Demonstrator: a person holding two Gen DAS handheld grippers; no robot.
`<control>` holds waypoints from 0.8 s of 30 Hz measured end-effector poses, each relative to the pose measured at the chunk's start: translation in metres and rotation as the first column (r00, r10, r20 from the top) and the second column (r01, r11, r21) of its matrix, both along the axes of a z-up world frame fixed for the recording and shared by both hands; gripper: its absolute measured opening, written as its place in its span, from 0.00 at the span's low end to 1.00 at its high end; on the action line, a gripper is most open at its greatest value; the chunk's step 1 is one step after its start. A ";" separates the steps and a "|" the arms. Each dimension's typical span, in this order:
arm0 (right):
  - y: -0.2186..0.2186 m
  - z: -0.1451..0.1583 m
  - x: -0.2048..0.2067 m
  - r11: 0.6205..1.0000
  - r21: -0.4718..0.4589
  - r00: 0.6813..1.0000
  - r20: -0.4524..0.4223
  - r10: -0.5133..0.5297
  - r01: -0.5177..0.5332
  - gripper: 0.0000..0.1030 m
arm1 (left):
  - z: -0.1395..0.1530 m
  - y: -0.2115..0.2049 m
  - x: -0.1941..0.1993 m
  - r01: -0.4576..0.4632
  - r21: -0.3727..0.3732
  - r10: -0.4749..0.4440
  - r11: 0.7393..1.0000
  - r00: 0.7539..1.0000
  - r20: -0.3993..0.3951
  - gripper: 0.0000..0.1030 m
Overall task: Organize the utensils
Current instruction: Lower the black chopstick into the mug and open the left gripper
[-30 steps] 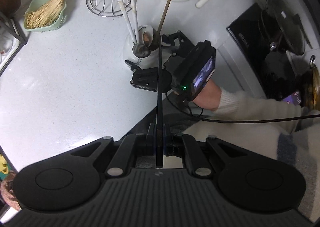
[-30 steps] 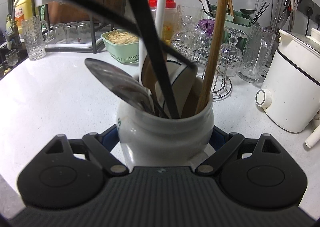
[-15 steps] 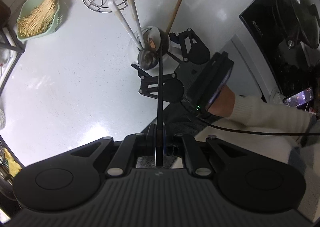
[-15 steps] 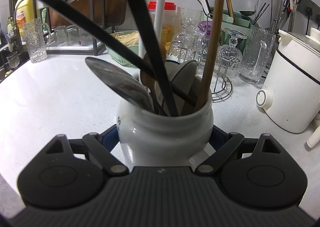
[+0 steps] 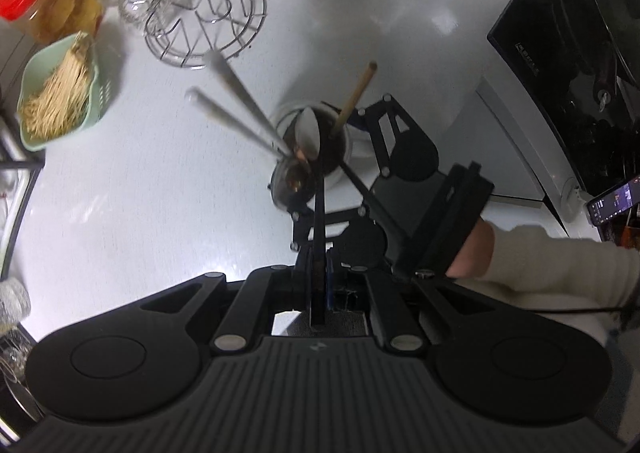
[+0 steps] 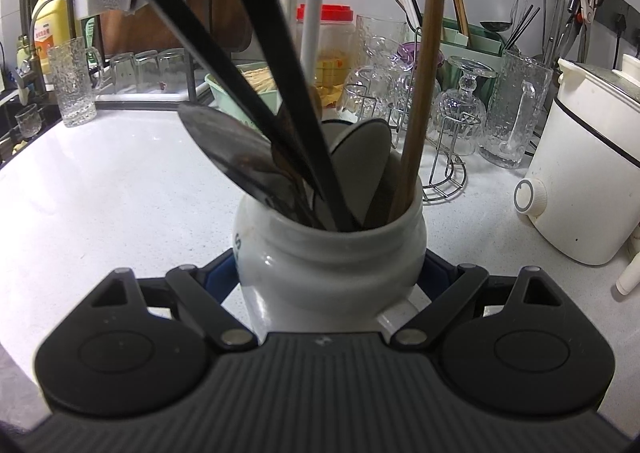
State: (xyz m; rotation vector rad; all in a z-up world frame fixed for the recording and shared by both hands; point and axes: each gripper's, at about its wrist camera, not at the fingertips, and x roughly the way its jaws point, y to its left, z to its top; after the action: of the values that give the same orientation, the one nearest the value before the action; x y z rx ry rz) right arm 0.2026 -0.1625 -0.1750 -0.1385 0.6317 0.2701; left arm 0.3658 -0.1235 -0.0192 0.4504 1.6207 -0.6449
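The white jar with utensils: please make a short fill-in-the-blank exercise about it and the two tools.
1. The left tool is shut on a thin ____ utensil handle.
2. The right tool has its fingers on both sides of the white ____ .
3. Beside the jar, the wire rack holds ____ .
4. The jar behind the green basket has a ____ lid.

Missing words: black; jar; glasses; red

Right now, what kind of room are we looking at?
A home kitchen, most likely: a white counter holds a crock of cooking utensils, a rack of drinking glasses and a white electric cooker, with a dark cooktop nearby.
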 end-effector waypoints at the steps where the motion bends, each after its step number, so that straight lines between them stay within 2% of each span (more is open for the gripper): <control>1: 0.000 0.000 0.000 1.000 0.000 1.000 0.000 -0.002 0.002 0.89 | -0.002 -0.002 0.002 0.005 0.000 -0.005 1.000 1.000 -0.001 0.07; 11: 0.001 -0.001 -0.002 1.000 -0.001 1.000 0.006 -0.027 0.027 0.90 | -0.020 -0.016 0.020 0.046 -0.031 -0.046 0.998 0.999 0.007 0.08; 17: 0.002 -0.001 0.000 0.999 -0.006 0.999 0.004 -0.036 0.036 0.90 | -0.014 -0.012 0.016 0.049 -0.062 -0.045 0.997 0.997 0.060 0.09; 18: 0.002 -0.001 0.000 0.999 -0.008 0.999 0.005 -0.035 0.035 0.90 | -0.013 -0.011 0.015 0.047 -0.057 -0.043 0.997 0.996 0.073 0.11; 19: 0.002 -0.001 0.000 0.999 -0.009 0.999 0.006 -0.032 0.032 0.90 | -0.011 -0.009 0.013 0.044 -0.054 -0.040 0.998 0.996 0.086 0.20; 20: 0.001 -0.001 0.000 0.999 -0.011 1.000 0.006 -0.030 0.030 0.90 | -0.010 -0.006 0.011 0.036 -0.053 -0.031 0.998 0.994 0.101 0.35; 22: 0.000 0.000 0.001 1.000 -0.010 1.000 0.002 -0.025 0.025 0.90 | -0.005 0.000 0.008 0.014 -0.064 -0.005 0.998 0.990 0.139 0.48; 24: -0.001 0.000 0.001 1.000 -0.010 1.000 -0.001 -0.016 0.016 0.90 | 0.000 0.007 0.004 -0.014 -0.077 0.028 0.997 0.985 0.172 0.53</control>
State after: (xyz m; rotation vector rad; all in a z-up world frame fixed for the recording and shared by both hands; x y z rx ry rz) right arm 0.2039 -0.1633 -0.1747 -0.1430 0.6351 0.2514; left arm 0.3701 -0.1170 -0.0188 0.4218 1.4298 -0.6313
